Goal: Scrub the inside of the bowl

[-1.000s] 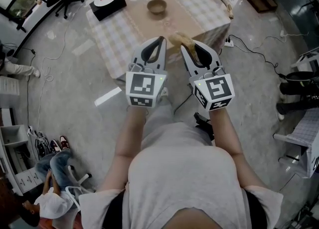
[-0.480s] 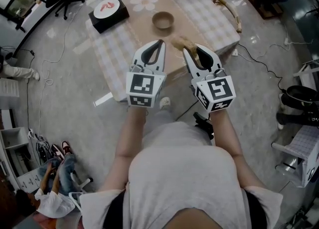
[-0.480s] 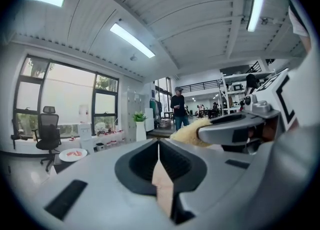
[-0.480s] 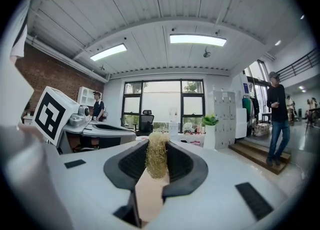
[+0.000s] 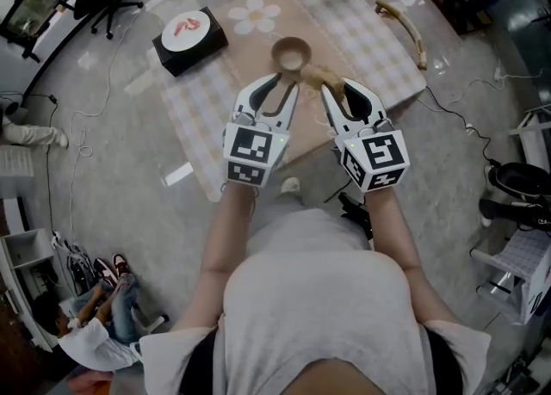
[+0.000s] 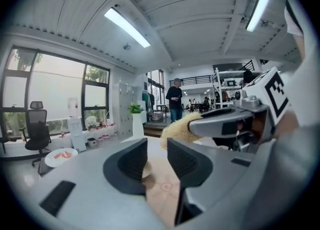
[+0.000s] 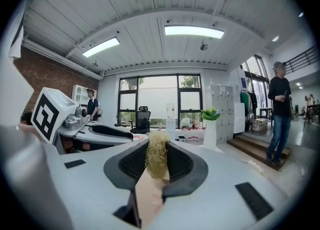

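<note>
Hovering at the checked-cloth counter's [image 5: 379, 49] near edge: right hand-held gripper [image 5: 342, 89] clamps a straw-coloured fibrous scrubber [image 5: 312, 75]; left hand-held gripper [image 5: 281, 85], empty, jaws just opening slightly, likely to steady the small brown round bowl [image 5: 291, 53] mid-counter.

- no words, numbers or brand names legible in any view.
- left gripper [image 5: 284, 83], left cube [image 5: 255, 152]: black-and-white square code pattern only, no letters.
- right gripper [image 5: 337, 85], right cube [image 5: 376, 159]: same kind of pattern.
- white disc [image 5: 186, 25] on black box [image 5: 194, 51]: red mark, not readable.
</note>
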{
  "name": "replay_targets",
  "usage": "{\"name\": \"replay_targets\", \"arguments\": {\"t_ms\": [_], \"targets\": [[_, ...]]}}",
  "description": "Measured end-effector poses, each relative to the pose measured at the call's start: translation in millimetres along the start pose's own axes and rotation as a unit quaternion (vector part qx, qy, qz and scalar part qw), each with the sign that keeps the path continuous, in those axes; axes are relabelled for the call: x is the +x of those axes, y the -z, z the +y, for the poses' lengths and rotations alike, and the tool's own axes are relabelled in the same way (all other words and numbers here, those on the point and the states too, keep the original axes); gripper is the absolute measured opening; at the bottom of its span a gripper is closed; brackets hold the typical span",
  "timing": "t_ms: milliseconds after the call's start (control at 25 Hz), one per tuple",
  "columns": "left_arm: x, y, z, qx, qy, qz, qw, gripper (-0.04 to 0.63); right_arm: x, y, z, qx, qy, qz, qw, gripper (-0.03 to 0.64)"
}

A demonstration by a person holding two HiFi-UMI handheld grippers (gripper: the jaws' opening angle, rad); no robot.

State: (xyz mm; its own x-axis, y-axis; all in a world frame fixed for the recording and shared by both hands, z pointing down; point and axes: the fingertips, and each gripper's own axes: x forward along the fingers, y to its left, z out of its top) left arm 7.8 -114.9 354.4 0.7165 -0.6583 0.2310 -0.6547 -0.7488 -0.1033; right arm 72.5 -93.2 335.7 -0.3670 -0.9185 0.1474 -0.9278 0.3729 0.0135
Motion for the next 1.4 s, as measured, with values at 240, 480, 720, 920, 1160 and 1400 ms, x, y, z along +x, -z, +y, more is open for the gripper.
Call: {"name": "replay_targets", "arguments": {"t_ms": [240, 480, 720, 920, 1160, 1400], "targets": [[12.2, 13.3, 12.8, -0.006, 0.010, 0.018, 0.9998, 0.175, 20.8, -0.3, -2.6, -0.005, -0.004, 0.006, 1.000, 0.097], [24.8, 22.1, 15.6, -0.020, 0.035, 0.025, 0.9989, 0.277, 33.9, 7.7, -6.2, 0.000, -0.006, 0.016, 1.000, 0.097], [40.1, 31.0, 28.3, -0.033, 0.033, 0.032, 0.9984, 0.351, 49.7, 16.0, -15.4, 0.002, -0.014, 0.030, 0.999, 0.097], [56.3, 41.2, 33.2, -0.029, 0.034, 0.044, 0.9980, 0.364, 63.6, 21.7, -31.6, 0.004, -0.021, 0.040, 0.999, 0.097], [78.6, 57.8, 38.9, -0.020, 0.031, 0.062, 0.9974, 0.362, 85.7, 26.1, -51.3, 0.006, -0.034, 0.050, 0.998, 0.097], [106.8, 78.6, 48.6, -0.023, 0.031, 0.092, 0.9950, 0.362, 111.3, 30.0, -68.8, 0.002, -0.052, 0.062, 0.997, 0.097]]}}
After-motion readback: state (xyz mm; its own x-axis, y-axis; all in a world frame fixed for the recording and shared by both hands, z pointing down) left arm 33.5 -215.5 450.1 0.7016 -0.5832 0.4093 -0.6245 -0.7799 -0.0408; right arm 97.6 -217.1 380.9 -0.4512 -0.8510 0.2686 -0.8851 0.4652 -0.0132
